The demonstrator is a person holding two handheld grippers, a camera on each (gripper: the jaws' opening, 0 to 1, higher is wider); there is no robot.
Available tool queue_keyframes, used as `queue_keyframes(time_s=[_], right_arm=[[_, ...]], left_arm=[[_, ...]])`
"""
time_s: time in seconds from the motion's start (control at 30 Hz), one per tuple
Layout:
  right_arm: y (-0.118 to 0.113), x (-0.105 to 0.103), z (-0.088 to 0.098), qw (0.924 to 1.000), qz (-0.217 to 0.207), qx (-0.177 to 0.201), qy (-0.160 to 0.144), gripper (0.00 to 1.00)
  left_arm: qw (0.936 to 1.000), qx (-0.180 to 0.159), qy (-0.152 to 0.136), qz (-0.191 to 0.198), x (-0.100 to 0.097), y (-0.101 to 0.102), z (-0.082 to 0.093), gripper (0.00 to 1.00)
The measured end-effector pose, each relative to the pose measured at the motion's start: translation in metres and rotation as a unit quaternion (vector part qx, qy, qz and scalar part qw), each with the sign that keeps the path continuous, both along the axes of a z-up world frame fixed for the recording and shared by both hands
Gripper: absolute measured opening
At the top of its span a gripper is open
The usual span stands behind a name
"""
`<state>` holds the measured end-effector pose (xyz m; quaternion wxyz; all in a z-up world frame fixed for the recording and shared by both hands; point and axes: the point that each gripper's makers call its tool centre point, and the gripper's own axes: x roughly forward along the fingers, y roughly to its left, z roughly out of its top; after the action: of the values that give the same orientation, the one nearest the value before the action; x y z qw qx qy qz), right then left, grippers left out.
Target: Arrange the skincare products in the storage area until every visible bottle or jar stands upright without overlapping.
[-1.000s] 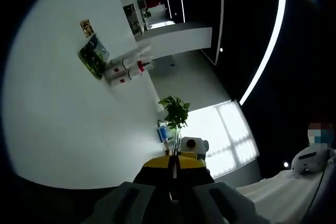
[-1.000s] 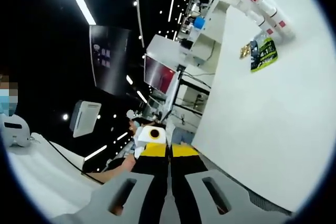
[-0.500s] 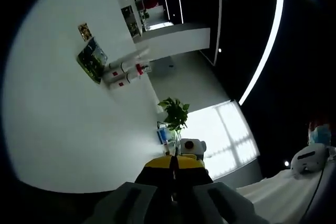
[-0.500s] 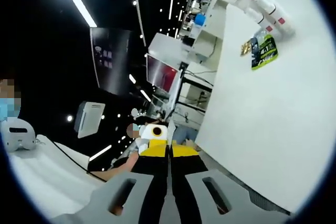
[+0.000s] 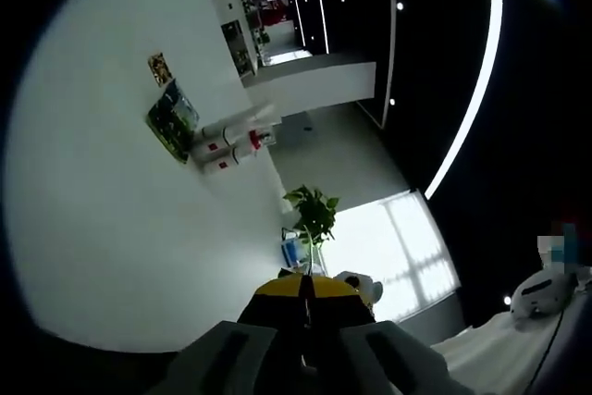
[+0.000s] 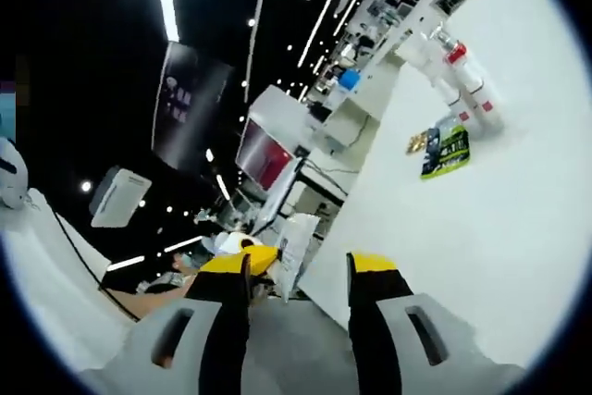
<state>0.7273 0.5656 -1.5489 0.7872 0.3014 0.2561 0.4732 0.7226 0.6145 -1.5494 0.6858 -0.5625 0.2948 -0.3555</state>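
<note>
Left gripper [image 5: 305, 295] with yellow-tipped black jaws pressed together, nothing between them, raised clear of the white tabletop [image 5: 102, 219]. Far across that surface in the left gripper view, three white cylindrical bottles [image 5: 227, 141] lying on their sides close together near the table's far edge, one with a red cap, small red marks on their bodies; just beside them a flat dark green packet [image 5: 172, 120], and a little apart from it a small gold-brown sachet [image 5: 159, 67]. Beyond the table edge, a green leafy potted plant [image 5: 313, 212] in front of a bright window. Right gripper [image 6: 298, 275] with jaws spread apart, a clear gap between the yellow tips, holding nothing, also off the table. In the right gripper view, same white bottles [image 6: 467, 90] near the far end of the tabletop [image 6: 462, 247], whether upright or lying hard to tell from this rolled angle, the red-capped one outermost; green packet [image 6: 444, 151] and small sachet [image 6: 423, 142] just beside them, well apart from the jaws.
</note>
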Motion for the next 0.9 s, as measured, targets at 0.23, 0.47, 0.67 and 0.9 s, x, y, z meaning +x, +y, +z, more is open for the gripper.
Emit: queue_keyframes(time_s=[0.23,0.47,0.67,0.9], right_arm=[[0.007,-0.009,-0.018,0.9924,0.009,-0.097,-0.075,0.53],[0.009,-0.008,-0.035,0.9805,0.002,-0.170,-0.099,0.54],[0.003,-0.008,-0.056,0.9496,0.013,-0.273,-0.154,0.46],[0.011,-0.014,-0.057,0.9261,0.041,-0.313,-0.207,0.44]], left_arm=[[0.9998,0.007,0.006,0.018,0.020,0.013,-0.002,0.00],[0.9991,0.015,0.015,0.038,0.044,0.031,-0.006,0.01],[0.9976,0.032,0.021,0.058,0.076,0.052,-0.012,0.01],[0.9960,0.049,0.026,0.070,0.118,0.068,-0.024,0.01]])
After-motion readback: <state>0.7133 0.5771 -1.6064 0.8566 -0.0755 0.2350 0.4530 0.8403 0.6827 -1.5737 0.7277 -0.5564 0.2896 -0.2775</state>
